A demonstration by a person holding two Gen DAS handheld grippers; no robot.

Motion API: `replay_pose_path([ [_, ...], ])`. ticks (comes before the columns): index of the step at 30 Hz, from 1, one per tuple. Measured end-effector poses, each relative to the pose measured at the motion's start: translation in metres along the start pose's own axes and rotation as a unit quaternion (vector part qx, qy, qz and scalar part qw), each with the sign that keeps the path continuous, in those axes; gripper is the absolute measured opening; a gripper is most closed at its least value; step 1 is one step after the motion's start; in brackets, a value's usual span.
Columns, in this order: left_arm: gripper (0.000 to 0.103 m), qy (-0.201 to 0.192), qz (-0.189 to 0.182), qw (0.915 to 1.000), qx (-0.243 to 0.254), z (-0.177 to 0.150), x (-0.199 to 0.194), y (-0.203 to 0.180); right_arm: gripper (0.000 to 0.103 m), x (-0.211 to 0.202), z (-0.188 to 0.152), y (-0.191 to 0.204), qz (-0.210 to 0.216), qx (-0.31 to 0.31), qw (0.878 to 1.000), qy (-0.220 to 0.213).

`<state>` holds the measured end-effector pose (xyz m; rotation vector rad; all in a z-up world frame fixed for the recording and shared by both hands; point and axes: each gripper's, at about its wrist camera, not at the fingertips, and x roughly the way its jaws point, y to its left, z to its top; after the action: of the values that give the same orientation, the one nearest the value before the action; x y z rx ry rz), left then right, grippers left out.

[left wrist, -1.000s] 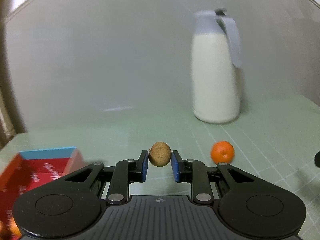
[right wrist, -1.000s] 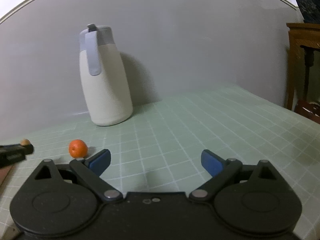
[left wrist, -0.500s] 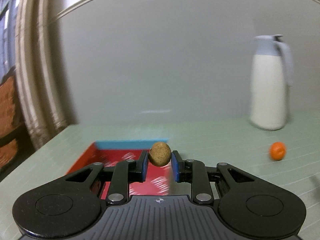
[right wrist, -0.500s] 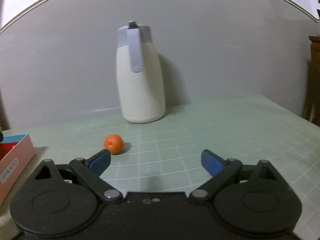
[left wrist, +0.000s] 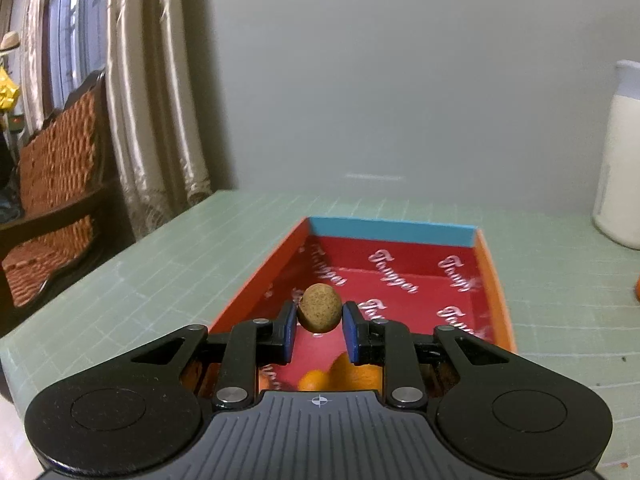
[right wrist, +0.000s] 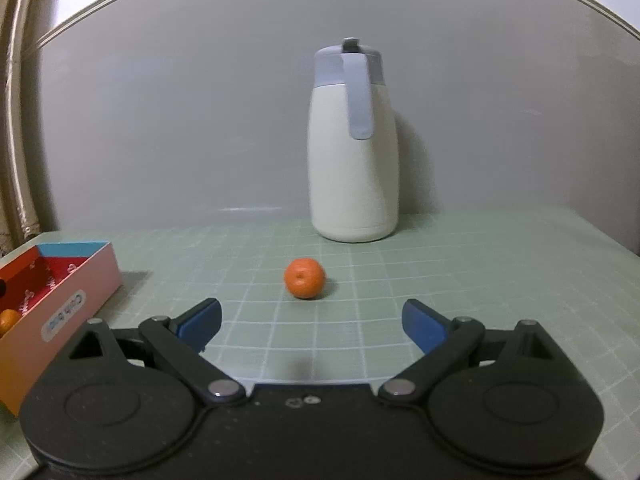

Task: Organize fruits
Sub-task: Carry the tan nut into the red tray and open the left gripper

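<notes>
My left gripper is shut on a small round brown fruit and holds it above the red box with orange walls and a blue far wall. Orange fruits lie in the near end of the box, partly hidden by the gripper. My right gripper is open and empty, low over the table. A loose orange fruit lies on the mat just beyond it, centred between its fingers. The box also shows at the left of the right wrist view, with an orange fruit inside.
A tall white jug with a grey-blue lid and handle stands at the back by the wall; its edge shows in the left wrist view. The green gridded mat covers the table. Curtains and a wicker chair stand beyond the table's left edge.
My left gripper has swung left with the brown fruit, from facing the jug to over the red box. My right gripper has turned left, so the loose orange now lies centred ahead of it.
</notes>
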<state>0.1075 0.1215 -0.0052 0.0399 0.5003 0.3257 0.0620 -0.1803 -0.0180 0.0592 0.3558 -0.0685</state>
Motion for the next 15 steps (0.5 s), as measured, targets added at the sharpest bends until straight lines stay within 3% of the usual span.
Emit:
replay_pose_path([
  [4, 0.026, 0.013, 0.02, 0.9997, -0.004, -0.002, 0.006, 0.004, 0.097, 0.001, 0.0, 0.005, 0.01, -0.001, 1.0, 0.003],
  [11, 0.026, 0.021, 0.023, 0.9994, -0.015, -0.008, 0.004, 0.008, 0.097, 0.004, 0.0, 0.01, 0.013, -0.006, 1.0, 0.004],
  [12, 0.029, 0.021, 0.022, 0.9994, -0.016, -0.009, 0.002, 0.009, 0.097, 0.004, 0.0, 0.009, 0.013, -0.004, 1.0, 0.004],
  [14, 0.046, 0.016, 0.024, 0.9994, -0.02, -0.01, -0.003, 0.011, 0.097, 0.005, -0.001, 0.01, 0.013, -0.004, 1.0, 0.005],
  [15, 0.064, 0.01, 0.027, 0.9993, -0.023, -0.011, -0.006, 0.012, 0.097, 0.006, -0.001, 0.01, 0.014, -0.003, 1.0, 0.006],
])
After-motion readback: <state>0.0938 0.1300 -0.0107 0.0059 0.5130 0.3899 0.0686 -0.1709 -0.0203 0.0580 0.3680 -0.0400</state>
